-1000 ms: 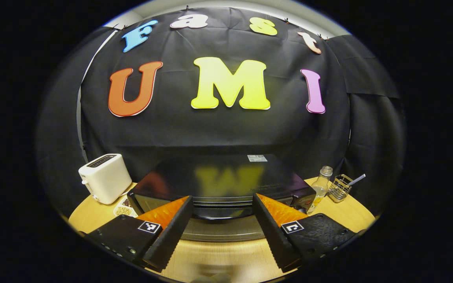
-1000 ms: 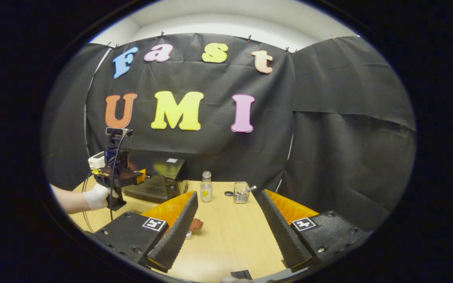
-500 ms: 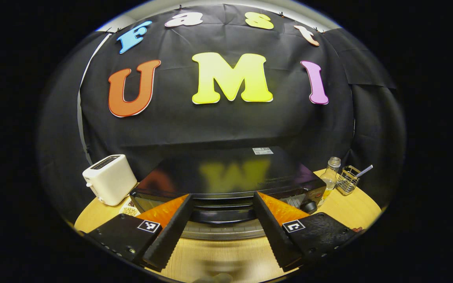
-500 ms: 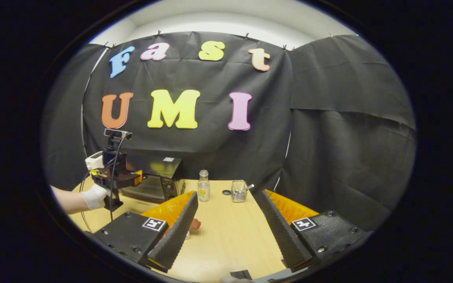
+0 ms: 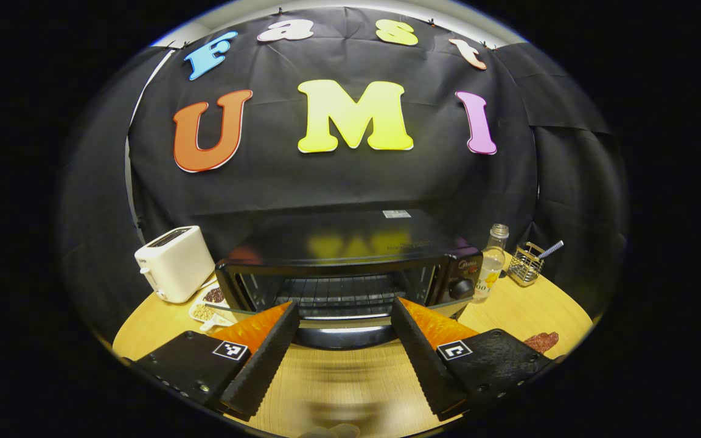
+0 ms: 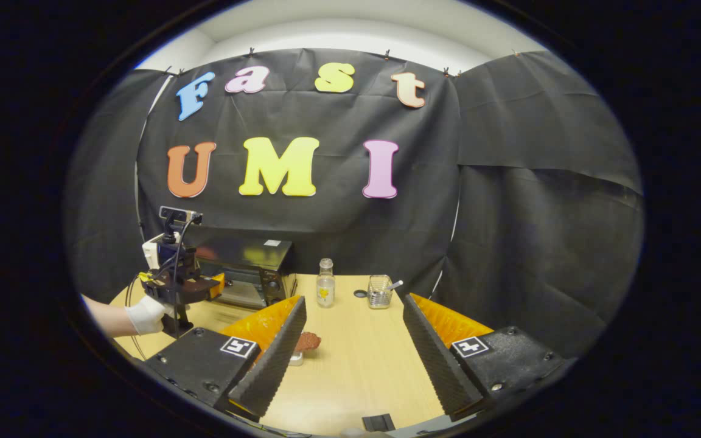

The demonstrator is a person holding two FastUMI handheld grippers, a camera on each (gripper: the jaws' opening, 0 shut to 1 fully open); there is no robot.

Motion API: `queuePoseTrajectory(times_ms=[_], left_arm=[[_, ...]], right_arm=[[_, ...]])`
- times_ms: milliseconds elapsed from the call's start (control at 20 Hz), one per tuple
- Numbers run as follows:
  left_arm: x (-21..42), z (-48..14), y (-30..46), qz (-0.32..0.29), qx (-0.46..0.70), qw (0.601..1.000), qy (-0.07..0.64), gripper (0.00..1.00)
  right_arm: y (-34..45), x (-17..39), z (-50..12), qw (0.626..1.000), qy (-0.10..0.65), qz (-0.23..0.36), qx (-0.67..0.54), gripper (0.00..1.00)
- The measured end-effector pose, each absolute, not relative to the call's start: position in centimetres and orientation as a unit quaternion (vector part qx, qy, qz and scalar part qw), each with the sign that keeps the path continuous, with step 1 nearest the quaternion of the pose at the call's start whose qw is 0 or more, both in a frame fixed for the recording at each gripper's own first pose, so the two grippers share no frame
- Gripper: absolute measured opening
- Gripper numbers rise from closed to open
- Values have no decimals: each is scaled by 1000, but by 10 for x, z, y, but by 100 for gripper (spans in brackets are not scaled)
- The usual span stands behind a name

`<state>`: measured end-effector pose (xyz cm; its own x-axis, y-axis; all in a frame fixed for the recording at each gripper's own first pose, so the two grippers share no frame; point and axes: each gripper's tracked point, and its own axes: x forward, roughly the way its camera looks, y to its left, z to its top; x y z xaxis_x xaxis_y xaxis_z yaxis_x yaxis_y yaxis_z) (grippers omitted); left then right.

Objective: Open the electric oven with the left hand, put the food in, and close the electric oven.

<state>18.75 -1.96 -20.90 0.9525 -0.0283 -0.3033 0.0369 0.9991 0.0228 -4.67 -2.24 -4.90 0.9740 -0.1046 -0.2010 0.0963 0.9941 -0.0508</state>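
Observation:
The black electric oven [image 5: 350,255] stands at mid-table with its door [image 5: 326,317] swung down, and the wire rack [image 5: 338,292] shows inside. My left gripper [image 5: 343,307] is open just in front of the door. The door's dark handle [image 5: 338,336] lies between its wide-apart fingers, unpinched. A brown-red piece of food [image 5: 542,340] lies on the table right of the oven. In the right gripper view the food [image 6: 308,340] is beside the left finger of my open right gripper [image 6: 353,301]. There a gloved hand [image 6: 143,313] holds the left gripper [image 6: 210,285] at the oven [image 6: 253,267].
A white toaster [image 5: 175,263] and a small dish of beans [image 5: 207,304] sit left of the oven. A glass bottle [image 5: 491,261] and a wire holder [image 5: 527,267] stand to its right, also bottle [image 6: 325,291] and holder [image 6: 379,292]. The wooden table [image 6: 362,365] spreads ahead.
The oven door has swung down from nearly shut to open, showing the rack. My left gripper has drawn back and lower with it. The right gripper has barely moved.

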Motion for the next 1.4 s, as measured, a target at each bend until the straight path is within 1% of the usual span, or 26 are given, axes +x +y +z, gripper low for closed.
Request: queuePoseTrajectory(times_ms=[400, 450, 500, 550, 600, 650, 700, 750, 800, 850, 950, 1000, 1050, 1100, 1400], left_arm=[[136, -255, -22, -19, 16, 981, 191, 97], [129, -265, -22, -19, 16, 979, 201, 97], [124, -272, -22, -19, 15, 977, 210, 96], [117, -282, -21, -19, 11, 975, 221, 96], [112, -293, -22, -17, 7, 972, 233, 95], [109, -302, -22, -17, 7, 970, 241, 95], [105, -310, -22, -17, 10, 968, 250, 97], [101, -318, -21, -18, 13, 966, 259, 97], [98, -324, -20, -18, 15, 964, 266, 97], [97, -329, -20, -19, 17, 963, 270, 97], [95, -337, -21, -18, 14, 959, 283, 97], [96, -339, -21, -17, 13, 959, 284, 97], [98, -341, -20, -17, 13, 958, 288, 97], [99, -343, -21, -18, 12, 956, 292, 97], [97, -350, -22, -21, 17, 950, 310, 97]], right_arm=[[-22, -65, -62, 992, 115, -40, -18, 100], [-22, -67, -62, 992, 117, -40, -19, 100], [-24, -68, -64, 992, 119, -40, -18, 98], [-23, -69, -65, 992, 120, -39, -16, 98], [-23, -70, -67, 992, 122, -40, -16, 100], [-24, -70, -69, 991, 124, -40, -19, 98], [-25, -71, -69, 991, 126, -41, -21, 100], [-26, -72, -67, 991, 125, -42, -23, 100], [-26, -74, -66, 991, 125, -43, -26, 100], [-27, -76, -67, 991, 125, -44, -28, 98], [-29, -78, -69, 990, 128, -47, -30, 98], [-30, -80, -71, 990, 130, -49, -30, 100], [-31, -81, -72, 990, 133, -50, -28, 98], [-32, -81, -74, 989, 135, -52, -28, 100], [-32, -78, -78, 988, 140, -55, -28, 100]])
